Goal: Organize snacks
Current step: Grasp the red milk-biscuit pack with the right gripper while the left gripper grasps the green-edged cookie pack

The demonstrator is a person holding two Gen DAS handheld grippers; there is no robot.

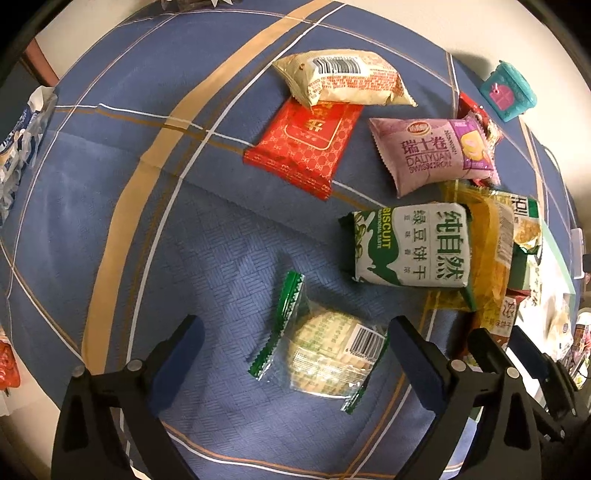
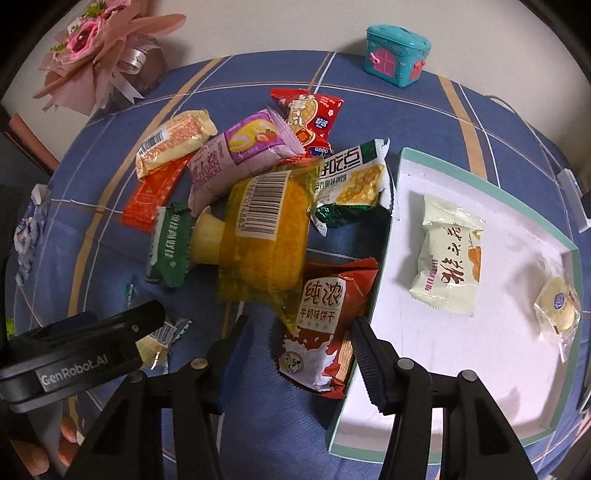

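Lying between open left jaws: clear cookie packet [image 1: 317,354]; untouched.

Your right gripper [image 2: 301,341] straddles the red milk biscuit pack [image 2: 325,325] beside the white tray [image 2: 388,229], its fingers not visibly pressing it; two pale snack packets [image 2: 448,254] lie in the tray

A blue cloth [image 2: 266,424] with tan and white stripes covers the bench. At its far edge, against the pale wall [image 2: 277,26], stands a teal house-shaped box [image 2: 397,55] with pink window and trim. Well to the left of that box sits a pink flower bouquet [image 2: 99,55] tied with white ribbon.
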